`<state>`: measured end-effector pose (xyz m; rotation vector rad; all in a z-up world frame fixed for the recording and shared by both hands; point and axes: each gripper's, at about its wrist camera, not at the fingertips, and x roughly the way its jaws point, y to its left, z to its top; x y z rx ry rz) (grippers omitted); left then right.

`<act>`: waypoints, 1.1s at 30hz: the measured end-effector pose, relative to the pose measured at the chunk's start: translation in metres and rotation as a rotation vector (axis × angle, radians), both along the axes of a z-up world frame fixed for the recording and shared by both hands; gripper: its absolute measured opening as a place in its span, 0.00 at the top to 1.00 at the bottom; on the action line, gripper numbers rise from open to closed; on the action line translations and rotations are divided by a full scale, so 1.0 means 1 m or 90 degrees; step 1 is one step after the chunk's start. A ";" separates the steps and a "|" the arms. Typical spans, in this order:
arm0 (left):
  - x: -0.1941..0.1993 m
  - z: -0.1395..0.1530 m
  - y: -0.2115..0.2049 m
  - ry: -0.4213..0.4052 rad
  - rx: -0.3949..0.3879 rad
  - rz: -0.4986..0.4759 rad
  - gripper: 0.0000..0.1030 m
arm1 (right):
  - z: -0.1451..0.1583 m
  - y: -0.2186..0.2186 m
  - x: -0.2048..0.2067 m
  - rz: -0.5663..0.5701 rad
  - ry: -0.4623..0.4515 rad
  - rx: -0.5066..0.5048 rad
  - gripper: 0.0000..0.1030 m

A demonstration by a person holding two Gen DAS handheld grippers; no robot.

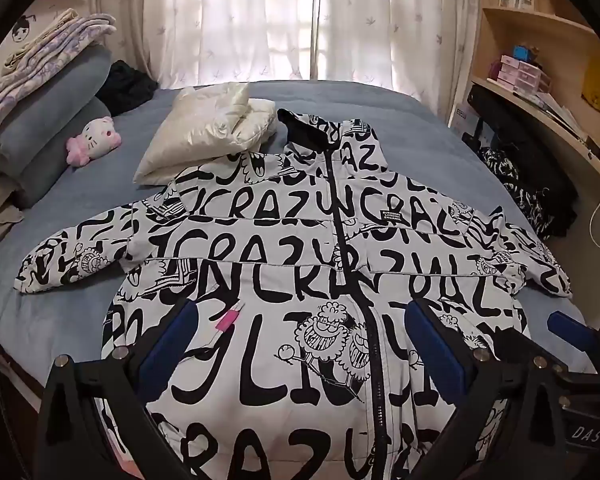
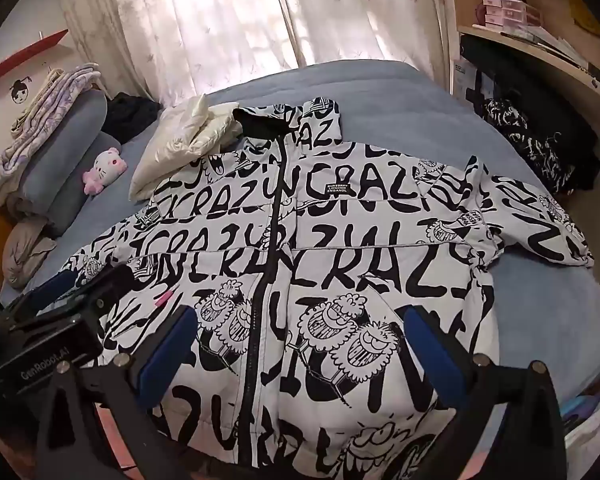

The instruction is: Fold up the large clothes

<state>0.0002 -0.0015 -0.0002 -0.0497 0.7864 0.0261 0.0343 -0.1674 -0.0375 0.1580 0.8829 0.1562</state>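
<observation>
**Q:** On the bed (image 1: 80, 200), what lies where, from left to right?

**A:** At the far left sit stacked pillows (image 1: 56, 120) with a folded blanket (image 1: 48, 48) on top. Just beside them lies a plush cat toy (image 1: 94, 140). Next comes a cream padded garment (image 1: 208, 132), folded, its near edge touching the jacket's shoulder. The jacket (image 1: 284, 248), white with black lettering, lies flat and face up across the middle of the bed, zipped, collar toward the curtain (image 1: 260, 20), both sleeves spread outward. A small pink tag (image 1: 227, 319) sits on its left front panel. A shelf unit (image 1: 540, 60) stands to the right of the bed.

**Q:** State the pose of each gripper.

**A:** Left gripper (image 1: 296, 344): pitched steeply downward over the lower front of the jacket, left of the zip. Its blue-padded fingers (image 1: 168, 340) stand at full spread with only flat cloth below them; nothing is gripped. Whether the pads touch the fabric cannot be told.

Right gripper (image 2: 300, 344): likewise pitched steeply downward, over the lower front to the right of the zip. Fingers (image 2: 432, 344) fully spread, nothing gripped.

**Q:** Relative position of the two?

**A:** Side by side at the jacket's hem end, near each other. The left gripper's body shows at the left edge of the right wrist view; the right gripper's body shows at the right edge of the left wrist view.
</observation>
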 end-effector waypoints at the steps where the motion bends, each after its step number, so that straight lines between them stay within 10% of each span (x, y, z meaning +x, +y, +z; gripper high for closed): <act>1: 0.000 0.000 -0.001 0.001 0.004 -0.004 0.01 | 0.000 -0.001 0.000 0.000 -0.003 -0.001 0.00; 33: -0.006 0.007 -0.009 -0.002 0.012 -0.028 0.01 | -0.006 -0.007 0.003 -0.051 -0.004 -0.076 0.00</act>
